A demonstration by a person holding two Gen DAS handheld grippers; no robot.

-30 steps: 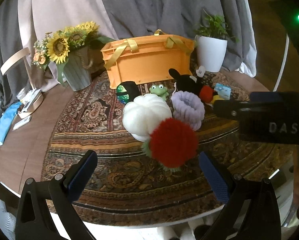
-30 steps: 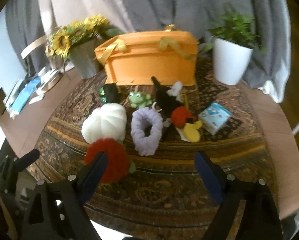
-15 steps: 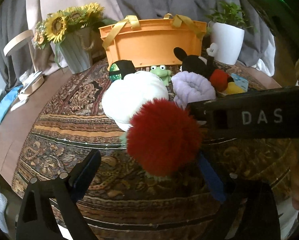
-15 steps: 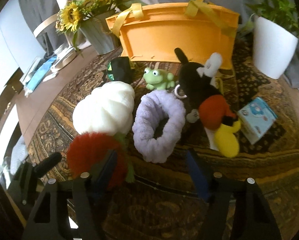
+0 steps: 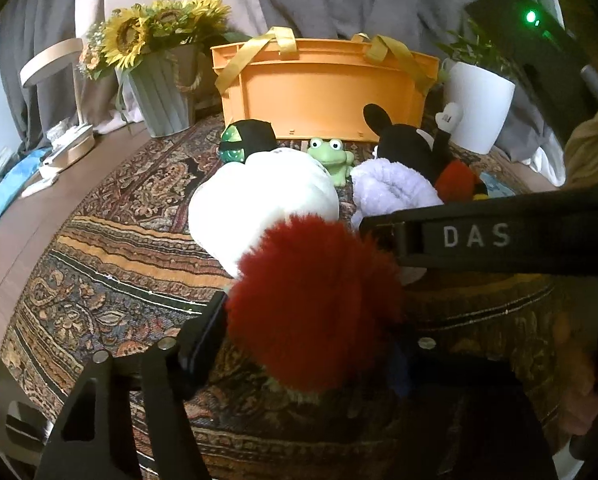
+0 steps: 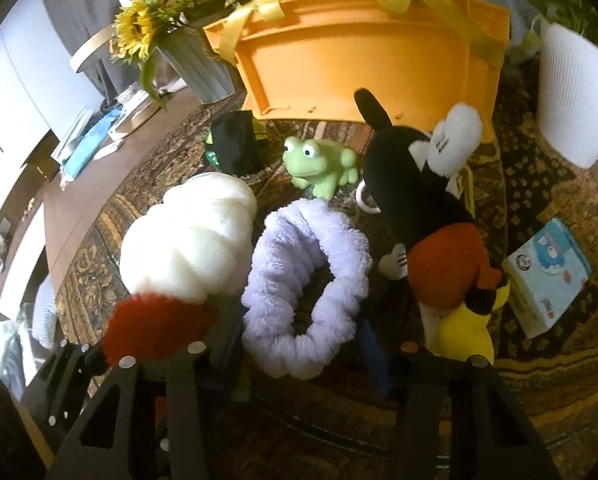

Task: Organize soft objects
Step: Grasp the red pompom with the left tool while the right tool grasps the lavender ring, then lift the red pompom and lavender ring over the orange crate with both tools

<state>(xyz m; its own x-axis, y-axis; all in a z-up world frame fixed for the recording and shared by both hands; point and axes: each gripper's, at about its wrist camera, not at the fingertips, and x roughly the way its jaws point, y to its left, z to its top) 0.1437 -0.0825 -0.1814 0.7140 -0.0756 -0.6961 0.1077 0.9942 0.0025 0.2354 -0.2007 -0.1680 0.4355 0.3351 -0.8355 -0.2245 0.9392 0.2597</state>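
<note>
Two tools work at once: the left tool (image 5: 311,340) clenches the fluffy red pompom (image 5: 315,300); the right tool (image 6: 299,344) straddles the lilac plush ring (image 6: 305,280), jaws apart. Crowding risks snagging the white plush pumpkin (image 6: 191,248) just ahead.

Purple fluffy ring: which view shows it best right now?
The right wrist view: the whole purple fluffy ring and its centre hole show between the right claw fingers. The left wrist view shows only its top, behind the DAS-marked bar.
</note>
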